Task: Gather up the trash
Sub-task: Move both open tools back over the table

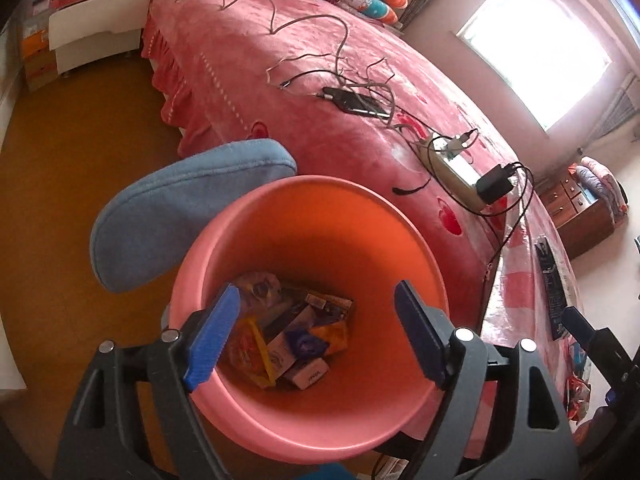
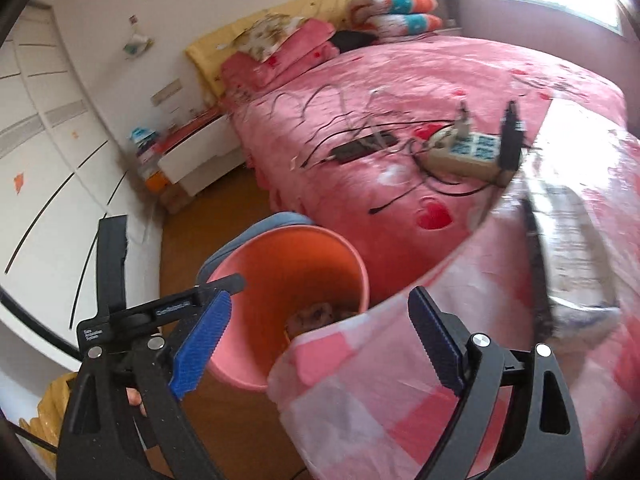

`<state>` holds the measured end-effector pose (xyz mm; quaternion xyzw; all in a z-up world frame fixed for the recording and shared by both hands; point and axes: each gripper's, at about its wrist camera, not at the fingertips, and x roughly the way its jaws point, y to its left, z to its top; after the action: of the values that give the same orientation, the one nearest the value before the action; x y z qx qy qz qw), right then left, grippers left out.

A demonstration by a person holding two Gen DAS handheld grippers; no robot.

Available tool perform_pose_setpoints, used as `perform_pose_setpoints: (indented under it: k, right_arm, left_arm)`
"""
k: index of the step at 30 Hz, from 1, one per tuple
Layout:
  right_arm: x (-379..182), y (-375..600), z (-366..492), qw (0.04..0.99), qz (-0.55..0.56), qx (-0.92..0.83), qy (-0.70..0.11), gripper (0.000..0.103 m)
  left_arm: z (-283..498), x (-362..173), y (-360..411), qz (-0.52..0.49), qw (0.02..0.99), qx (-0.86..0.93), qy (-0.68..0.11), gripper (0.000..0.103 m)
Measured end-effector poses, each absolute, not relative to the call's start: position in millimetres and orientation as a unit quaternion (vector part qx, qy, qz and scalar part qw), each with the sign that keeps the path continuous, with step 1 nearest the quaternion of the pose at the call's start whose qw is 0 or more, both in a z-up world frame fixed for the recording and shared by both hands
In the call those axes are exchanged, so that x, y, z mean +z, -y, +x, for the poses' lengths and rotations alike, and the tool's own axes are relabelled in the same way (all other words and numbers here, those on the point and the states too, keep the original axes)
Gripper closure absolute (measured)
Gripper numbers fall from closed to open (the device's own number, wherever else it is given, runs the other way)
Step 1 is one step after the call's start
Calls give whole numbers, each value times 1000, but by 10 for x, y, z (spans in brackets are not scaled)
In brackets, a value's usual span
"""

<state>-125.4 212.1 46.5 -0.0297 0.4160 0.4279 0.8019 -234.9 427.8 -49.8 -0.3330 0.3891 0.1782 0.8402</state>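
Blue ribbed pads of the left gripper (image 1: pixel 316 332) stand wide apart right over the mouth of a round pink plastic bin (image 1: pixel 280 420), with nothing pinched between them. Down at the bin's bottom lies the collected trash (image 1: pixel 288 340): crumpled yellow and orange wrappers, a purple packet and small white cartons, heaped together. A blue padded cushion (image 1: pixel 180 216) sits just behind the bin on the brown floor (image 1: pixel 80 140). The right gripper (image 2: pixel 318 344) is likewise spread and empty, hanging over the edge of a pink checked cloth (image 2: pixel 360 400) beside the bin. A shiny silver foil packet (image 2: pixel 572 248), blurred, lies on that cloth ahead of its right pad. On the pink bedspread (image 1: pixel 260 60) rest a beige power strip (image 2: pixel 464 156), tangled cables and a black phone (image 1: pixel 356 102).
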Motion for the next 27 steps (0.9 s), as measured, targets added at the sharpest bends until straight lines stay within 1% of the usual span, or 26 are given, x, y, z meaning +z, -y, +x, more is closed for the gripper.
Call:
perform_pose_setpoints:
  k: [27]
  right_arm:
    - [781, -829, -1336, 883, -11, 302, -358, 14]
  left_arm:
    - [-1884, 131, -3158, -276, 879, 68, -384, 22]
